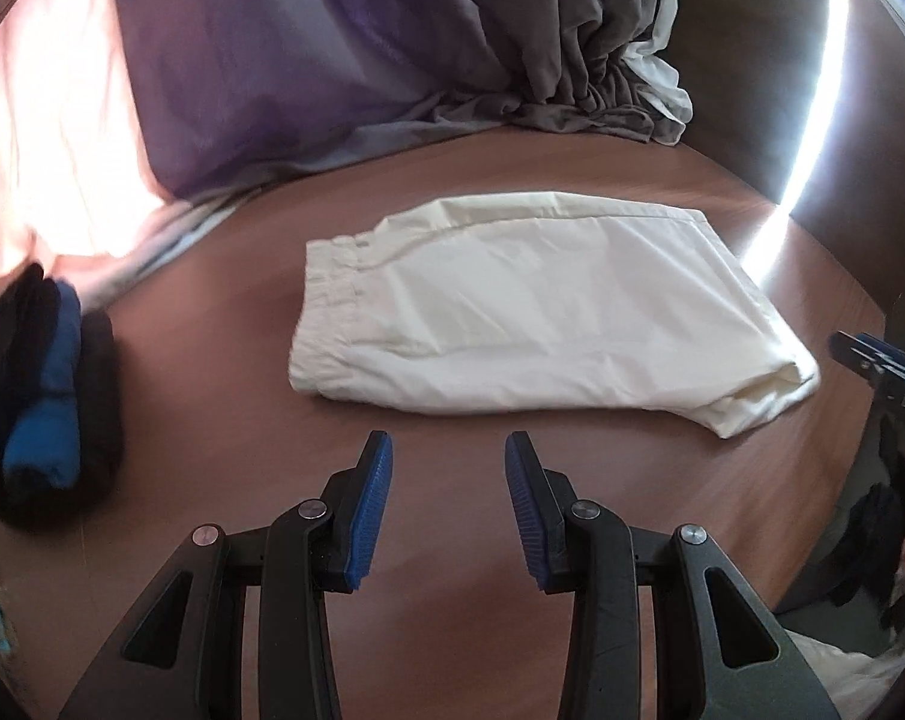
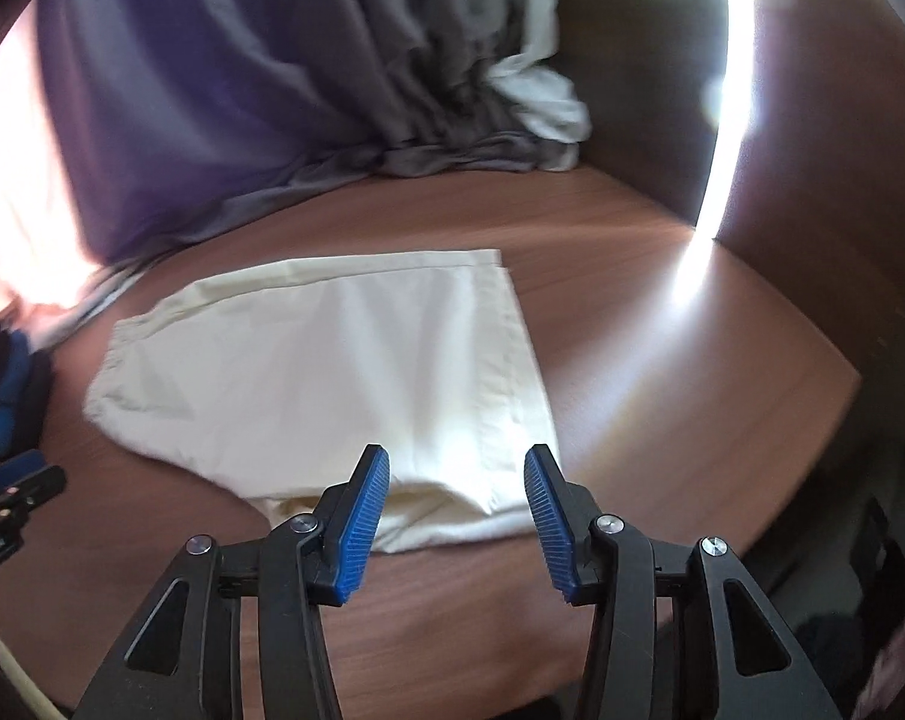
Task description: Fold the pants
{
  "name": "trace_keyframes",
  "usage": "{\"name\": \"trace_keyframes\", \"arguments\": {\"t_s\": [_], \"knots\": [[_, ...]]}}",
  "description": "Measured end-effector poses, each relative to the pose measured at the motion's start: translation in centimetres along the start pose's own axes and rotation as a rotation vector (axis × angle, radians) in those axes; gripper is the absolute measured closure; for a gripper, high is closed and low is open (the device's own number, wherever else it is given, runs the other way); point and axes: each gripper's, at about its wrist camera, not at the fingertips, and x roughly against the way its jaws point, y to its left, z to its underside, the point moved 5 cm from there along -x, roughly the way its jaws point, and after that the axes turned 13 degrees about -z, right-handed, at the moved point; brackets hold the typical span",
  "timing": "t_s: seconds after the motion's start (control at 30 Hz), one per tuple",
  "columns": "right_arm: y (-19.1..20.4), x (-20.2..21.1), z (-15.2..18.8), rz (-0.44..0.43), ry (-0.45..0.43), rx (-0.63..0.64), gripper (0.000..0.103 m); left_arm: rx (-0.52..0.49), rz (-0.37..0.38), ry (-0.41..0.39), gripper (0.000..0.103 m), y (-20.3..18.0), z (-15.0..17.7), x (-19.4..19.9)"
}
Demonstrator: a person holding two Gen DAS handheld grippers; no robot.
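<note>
The cream pants (image 1: 530, 312) lie folded into a flat packet on the brown table (image 1: 212, 432), waistband at the left. My left gripper (image 1: 448, 450) is open and empty, a little short of the packet's near edge. In the right wrist view the same pants (image 2: 332, 372) lie ahead and to the left. My right gripper (image 2: 457, 468) is open and empty, its fingertips over the packet's near right corner. The right gripper's tip also shows at the right edge of the left wrist view (image 1: 872, 360).
A pile of black and blue clothes (image 1: 44, 396) sits at the table's left end. Purple and grey curtains (image 1: 392, 60) hang behind and bunch onto the table's far edge. A dark wall (image 2: 812, 180) closes the right side. Bright sunlight streaks across the right of the table.
</note>
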Motion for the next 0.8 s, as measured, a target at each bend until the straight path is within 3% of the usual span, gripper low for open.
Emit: {"name": "trace_keyframes", "arguments": {"t_s": [0.3,0.43,0.6,0.8], "knots": [[1.0,-0.2,-0.2,0.052,-0.016,0.001,0.056,-0.042,-0.027,-0.027,0.065,0.7,-2.3,-2.8],[-0.8,-0.4,-0.2,0.067,-0.072,-0.143,0.046,-0.098,-0.034,-0.043,0.065,-0.4,-3.2,-4.1],[-2.7,-1.6,0.9,0.097,-0.053,-0.278,0.046,-0.191,-0.017,-0.055,0.065,-2.1,-4.2,-6.3],[-3.0,-1.0,1.0,0.067,-0.115,-0.355,0.048,-0.282,0.010,-0.082,0.064,-4.4,-4.9,-7.8]]}}
